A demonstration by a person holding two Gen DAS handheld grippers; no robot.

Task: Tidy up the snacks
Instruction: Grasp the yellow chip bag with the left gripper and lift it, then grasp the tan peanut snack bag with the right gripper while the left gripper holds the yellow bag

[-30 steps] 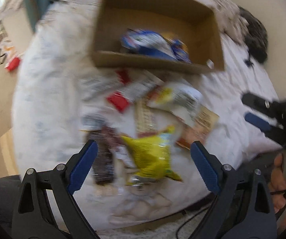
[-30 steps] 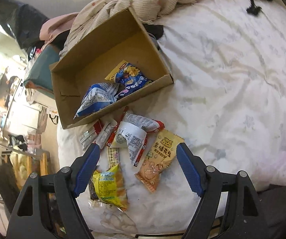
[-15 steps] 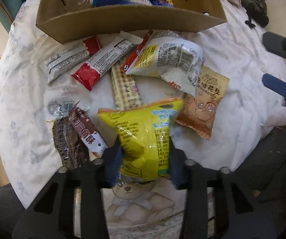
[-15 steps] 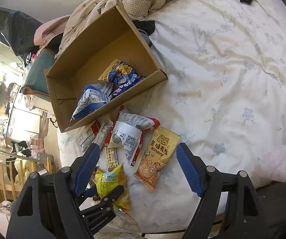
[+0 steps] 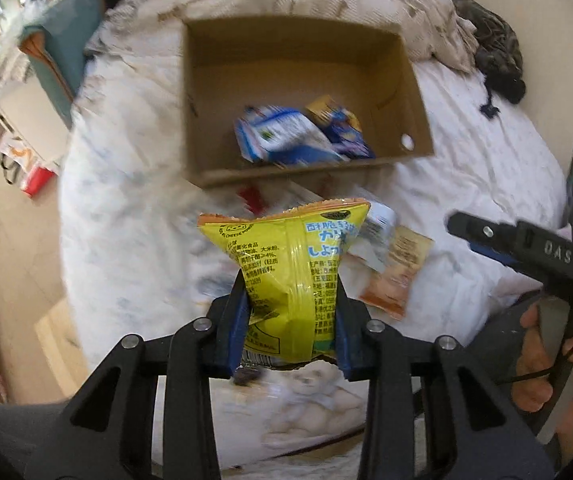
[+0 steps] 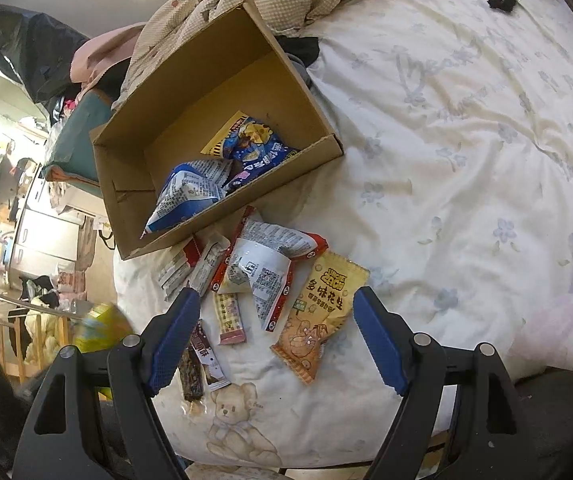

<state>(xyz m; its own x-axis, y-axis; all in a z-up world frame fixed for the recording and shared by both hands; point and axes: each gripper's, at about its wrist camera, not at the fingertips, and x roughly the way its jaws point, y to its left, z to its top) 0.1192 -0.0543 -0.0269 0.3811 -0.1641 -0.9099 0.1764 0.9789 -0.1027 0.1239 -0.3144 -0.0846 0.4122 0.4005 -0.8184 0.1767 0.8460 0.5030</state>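
The left gripper point(image 5: 291, 312) pinches the crinkly yellow snack bag point(image 5: 292, 276); the open brown cardboard box point(image 5: 306, 64) lies straight beyond. The right gripper point(image 6: 276, 336) is spread, empty.

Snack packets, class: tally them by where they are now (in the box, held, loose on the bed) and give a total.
In the cardboard box: 2
Held in the left gripper jaws: 1, the yellow bag
Loose on the bed sheet: 7, counting the white-and-red bag as one
Total: 10
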